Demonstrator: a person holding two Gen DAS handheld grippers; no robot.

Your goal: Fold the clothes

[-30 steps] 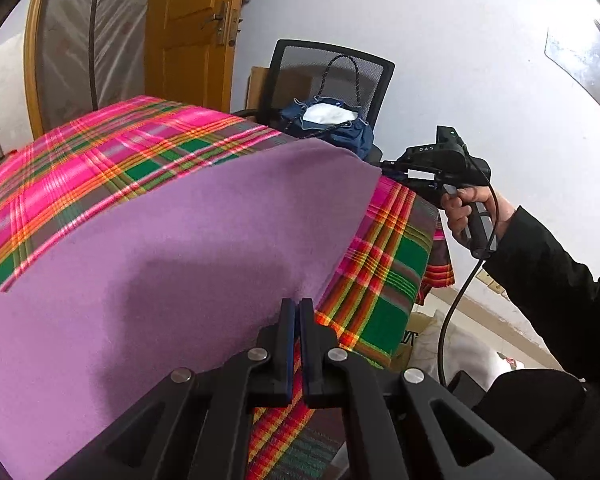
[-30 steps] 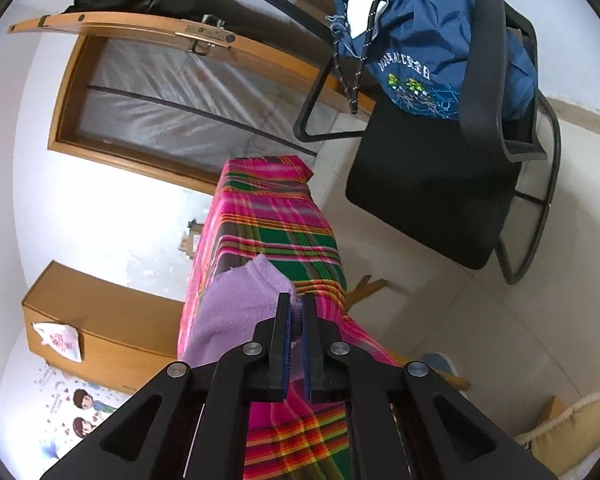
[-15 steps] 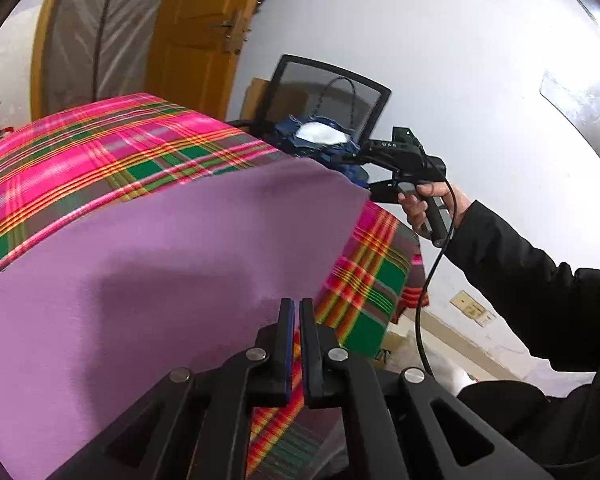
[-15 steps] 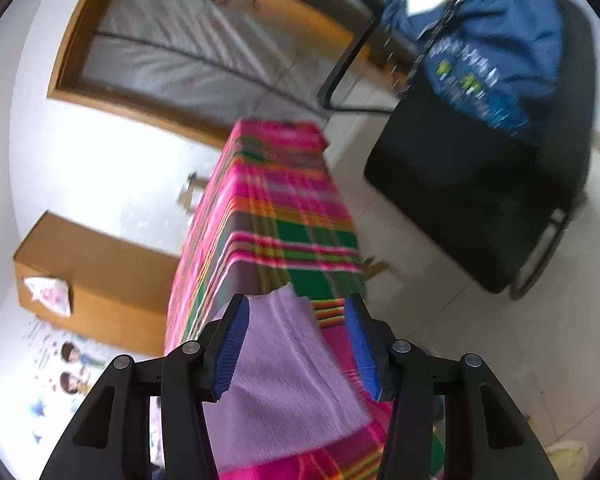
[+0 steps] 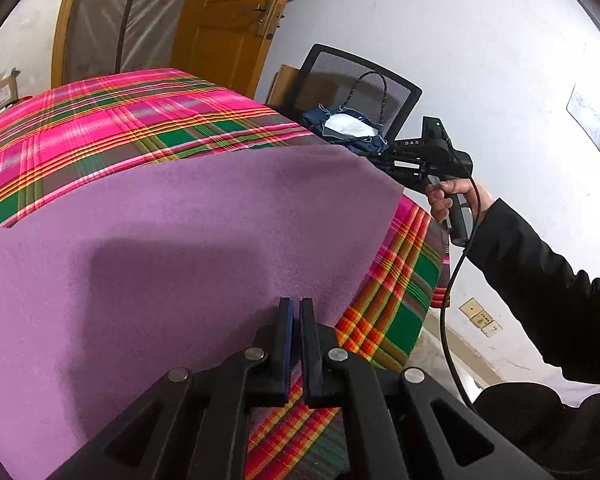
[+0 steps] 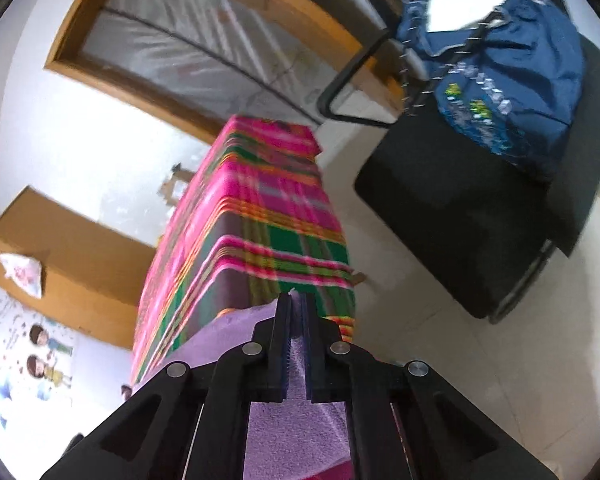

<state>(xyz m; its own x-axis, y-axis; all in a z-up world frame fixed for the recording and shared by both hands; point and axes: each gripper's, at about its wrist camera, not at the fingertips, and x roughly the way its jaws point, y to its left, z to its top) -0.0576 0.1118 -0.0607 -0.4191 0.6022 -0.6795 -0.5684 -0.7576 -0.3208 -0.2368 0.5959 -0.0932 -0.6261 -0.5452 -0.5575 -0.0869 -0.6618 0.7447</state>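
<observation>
While purple cloth (image 5: 180,240) spreads leftward, right gripper (image 6: 296,304) shows its pinch.

The far half of the plaid-covered table (image 5: 148,120) is left bare beyond the purple cloth (image 5: 172,248), so free passage is offered there. The right end is crowded by a black office chair (image 6: 480,216) loaded with a blue bag (image 6: 508,80), with open floor (image 6: 440,360) between.

Purple cloth (image 5: 180,248); pink-green-orange plaid cover (image 5: 112,128); black chair (image 6: 480,216); bag (image 6: 500,80) apparently navy.
</observation>
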